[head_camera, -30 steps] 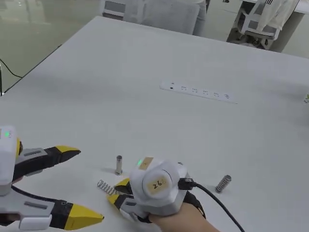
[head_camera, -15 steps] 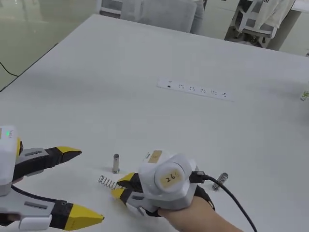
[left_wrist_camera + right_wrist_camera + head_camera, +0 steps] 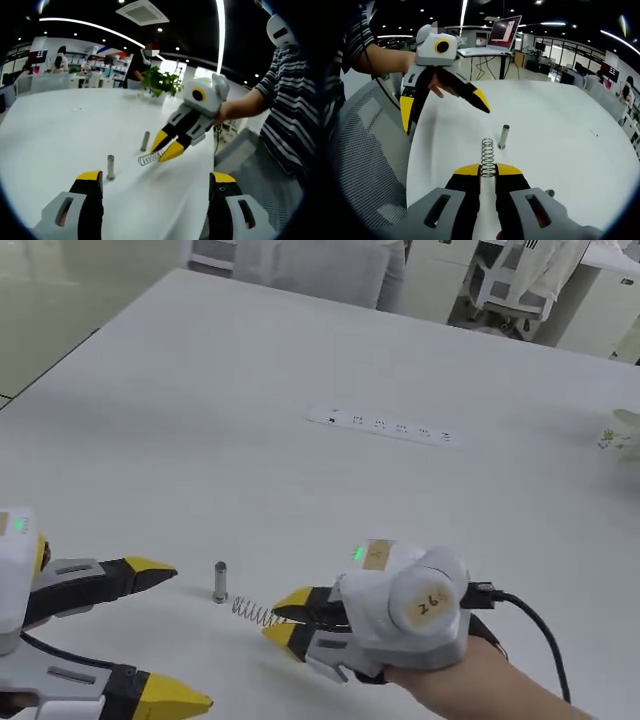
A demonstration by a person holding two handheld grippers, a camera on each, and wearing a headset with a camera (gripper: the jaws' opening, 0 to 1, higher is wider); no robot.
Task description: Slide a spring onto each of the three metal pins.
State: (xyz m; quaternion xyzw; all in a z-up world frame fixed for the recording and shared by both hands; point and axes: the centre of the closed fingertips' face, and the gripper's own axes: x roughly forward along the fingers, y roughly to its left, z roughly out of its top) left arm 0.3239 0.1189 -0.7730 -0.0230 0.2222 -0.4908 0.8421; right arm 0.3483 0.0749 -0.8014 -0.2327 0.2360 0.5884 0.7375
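Note:
My right gripper (image 3: 283,615) is shut on one end of a steel coil spring (image 3: 254,611), which sticks out level toward a short upright metal pin (image 3: 220,582) on the white table. Seen from the right gripper view, that spring (image 3: 488,154) rises from between the closed yellow tips (image 3: 488,170), its free end just short of the pin (image 3: 505,136). My left gripper (image 3: 185,636) stands open at the lower left, empty. Over its own jaws (image 3: 156,180) I see two pins (image 3: 110,167) (image 3: 145,141), the spring (image 3: 149,158) and the right gripper (image 3: 167,146).
A white power strip (image 3: 380,427) lies farther back on the table (image 3: 200,390). Chairs (image 3: 505,285) stand beyond the far edge. The left gripper (image 3: 445,95) hangs beyond the pin in the right gripper view. A potted plant (image 3: 162,82) stands at the table's far end.
The right gripper has taken the spring by its end and carried it rightward, from the pin's left to its right. The left gripper has barely moved. The head camera shifted.

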